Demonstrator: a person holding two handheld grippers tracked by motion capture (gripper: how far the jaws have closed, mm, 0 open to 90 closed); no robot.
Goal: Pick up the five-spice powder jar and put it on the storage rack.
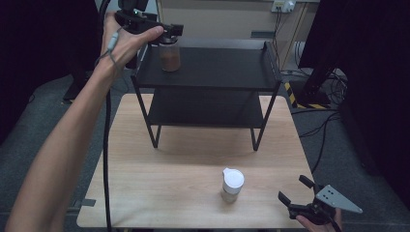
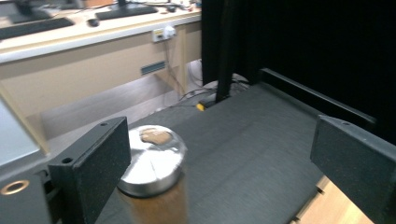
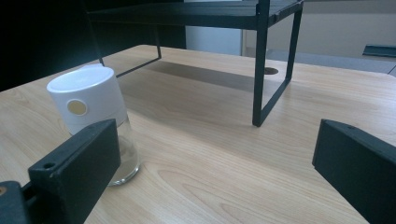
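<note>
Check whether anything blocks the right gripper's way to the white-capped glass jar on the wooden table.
Nothing visible does. The right gripper, jaws wide open, sits near the wooden table's front right corner, and only bare tabletop lies between it and the white-capped glass jar. The black metal shelf stands farther back.

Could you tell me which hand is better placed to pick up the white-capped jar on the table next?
Right: the right gripper is open beside the white-capped jar; the left gripper is up at the shelf.
</note>
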